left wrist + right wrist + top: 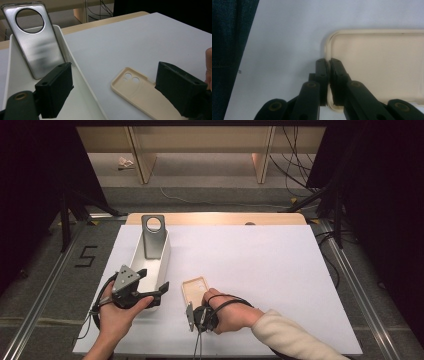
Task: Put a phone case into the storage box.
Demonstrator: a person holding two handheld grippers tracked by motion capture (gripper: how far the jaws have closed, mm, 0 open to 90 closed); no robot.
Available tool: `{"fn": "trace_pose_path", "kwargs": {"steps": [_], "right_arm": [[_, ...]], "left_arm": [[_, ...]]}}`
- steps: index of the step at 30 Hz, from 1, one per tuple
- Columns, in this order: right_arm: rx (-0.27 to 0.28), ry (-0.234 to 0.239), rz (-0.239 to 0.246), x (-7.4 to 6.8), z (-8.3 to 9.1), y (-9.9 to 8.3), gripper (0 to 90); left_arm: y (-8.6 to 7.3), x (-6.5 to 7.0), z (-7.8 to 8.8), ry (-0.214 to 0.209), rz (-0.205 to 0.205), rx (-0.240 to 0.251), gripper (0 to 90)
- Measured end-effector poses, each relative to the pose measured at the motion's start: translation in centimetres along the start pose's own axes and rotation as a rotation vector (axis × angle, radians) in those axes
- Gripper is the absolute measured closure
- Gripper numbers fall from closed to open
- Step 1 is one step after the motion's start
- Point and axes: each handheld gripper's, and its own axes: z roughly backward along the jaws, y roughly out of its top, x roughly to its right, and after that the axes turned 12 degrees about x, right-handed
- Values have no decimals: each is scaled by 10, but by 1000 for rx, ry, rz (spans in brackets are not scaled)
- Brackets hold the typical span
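Observation:
A beige phone case (194,289) lies open side up on the white table cover, near the front middle. My right gripper (199,306) is shut on its near rim; in the right gripper view the two jaws (328,61) pinch the case's (382,65) corner edge. A silver phone case (153,237) with a round camera hole leans upright in the far end of a white tray (165,260). My left gripper (154,279) stands open at the tray's near end. One of its jaws is inside the tray (82,80) and the other outside, over the beige case (140,92).
The white cover (260,265) spreads wide to the right of the case. A wooden table edge (215,218) shows at the back. Black stand legs and cables flank the table on the floor, where a "5" mark (86,256) sits at the left. Dark blue cloth (229,50) borders the right gripper view.

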Motion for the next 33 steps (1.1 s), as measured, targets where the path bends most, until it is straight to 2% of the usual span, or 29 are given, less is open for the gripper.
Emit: {"fn": "trace_pose_path", "kwargs": {"steps": [13,19,28,33], "right_arm": [[20,3,2,-1,1,-3,882],[60,2,-11,-2,5,-8,887],[122,-40,-45,-2,21,-16,887],[138,-65,-57,-1,31,-22,888]], "left_arm": [[0,-1,0,0,2,2,138],[0,-1,1,4,3,5,138],[0,-1,1,4,2,5,139],[0,-1,0,4,2,5,139]]}}
